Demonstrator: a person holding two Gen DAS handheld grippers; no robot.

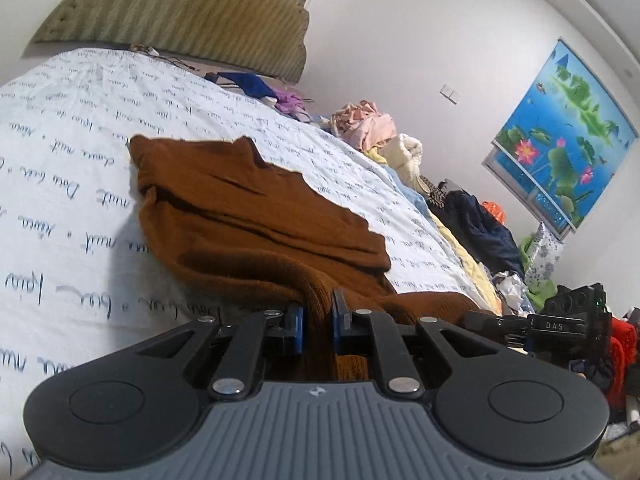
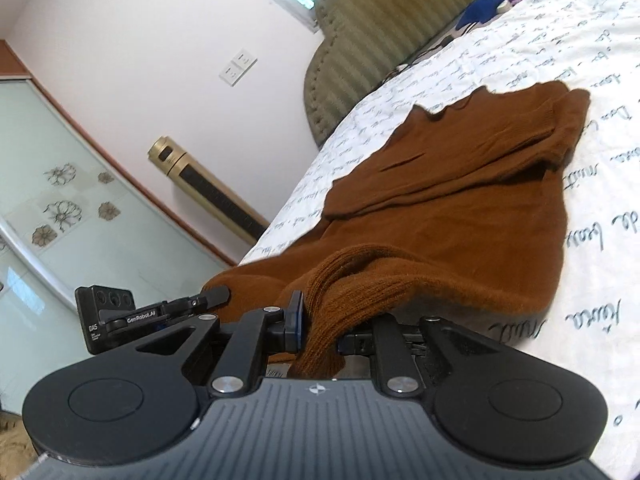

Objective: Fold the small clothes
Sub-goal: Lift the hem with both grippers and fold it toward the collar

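Observation:
A brown knit sweater (image 1: pixel 256 216) lies on the bed, sleeves folded across its body. My left gripper (image 1: pixel 318 312) is shut on the ribbed bottom hem at the near edge. The right gripper (image 1: pixel 568 320) shows at the far right of the left wrist view, also at the hem. In the right wrist view the same sweater (image 2: pixel 452 200) stretches away from me, and my right gripper (image 2: pixel 324 328) is shut on a bunched fold of the ribbed hem; its right finger is hidden under the cloth. The left gripper (image 2: pixel 216 294) shows at the left there.
The bed has a white sheet with handwriting print (image 1: pixel 72 152) and a green padded headboard (image 1: pixel 192 12). A pile of mixed clothes (image 1: pixel 400 144) runs along the far bed edge. A gold tower fan (image 2: pixel 208 188) and a glass wardrobe door (image 2: pixel 44 208) stand beside the bed.

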